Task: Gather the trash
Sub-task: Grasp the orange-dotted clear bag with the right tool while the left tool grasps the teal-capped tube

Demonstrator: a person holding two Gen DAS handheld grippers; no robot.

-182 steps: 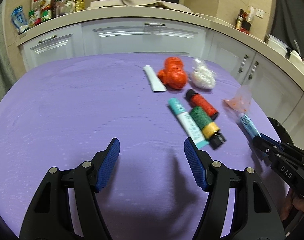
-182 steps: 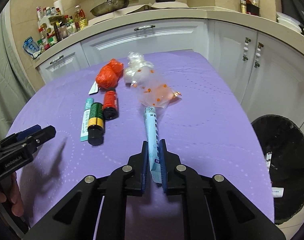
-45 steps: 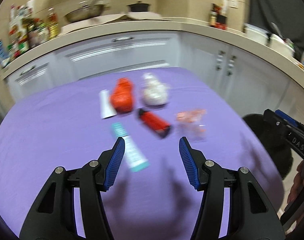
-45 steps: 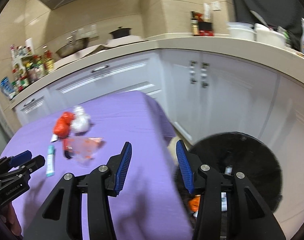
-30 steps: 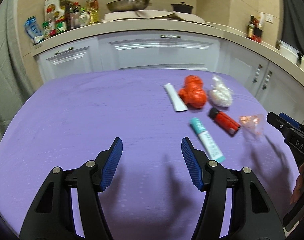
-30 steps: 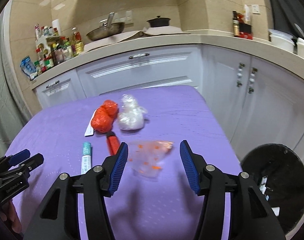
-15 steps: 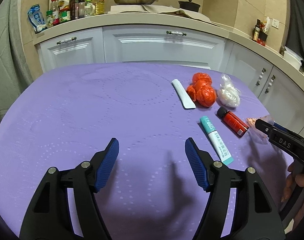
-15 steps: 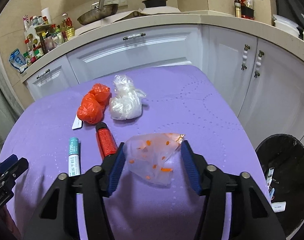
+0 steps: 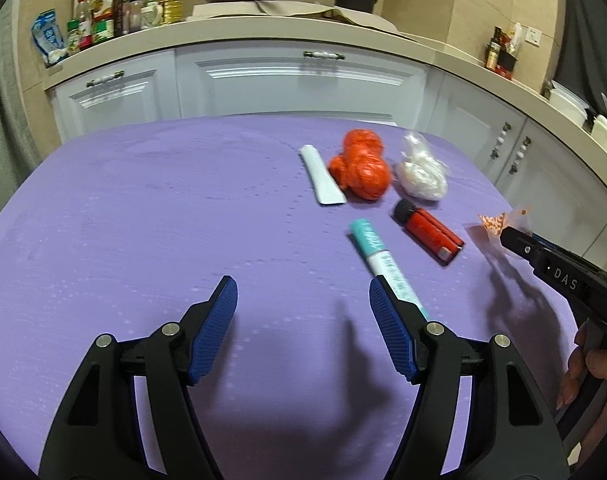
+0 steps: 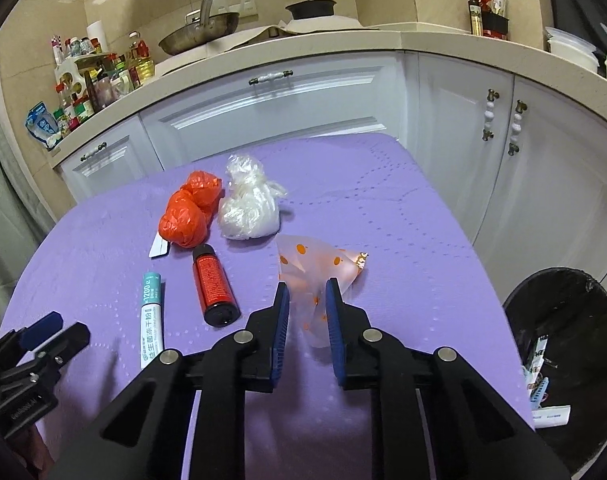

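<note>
- Right gripper [image 10: 306,304] is in on the spotted plastic bag [image 10: 319,272] now — half a second back its jaws were spread wide either side of the bag, and here they've narrowed to a slim gap with the film standing between them.
- Whether the pads are truly pinching yet, hard to call; the bag's near end sits in the gap, so I'd judge the grasp is closing, not finished.
- That matters: the green-and-yellow canister and the blue tube seen six seconds ago are gone from the cloth, so this bag looks like the next item headed out.
- Trash bin [image 10: 575,344] waits off the table's right edge, low down, with scraps already inside.
- Left gripper [image 9: 303,312] hangs over the near part of the purple tablecloth [image 9: 143,220], jaws wide apart, nothing between them.
- Its right finger [image 9: 391,328] overlaps the near end of the teal tube [image 9: 383,260] in the view; contact I can't confirm.
- Waiting on the cloth: red canister [image 10: 214,280], orange bag bundle [image 10: 189,212], white bag bundle [image 10: 249,210], and a white strip [image 9: 321,180] beside the orange one.
- Right tool points forward and downward along the table, angled at the bag; left tool is level and parked, well short of the pile.
</note>
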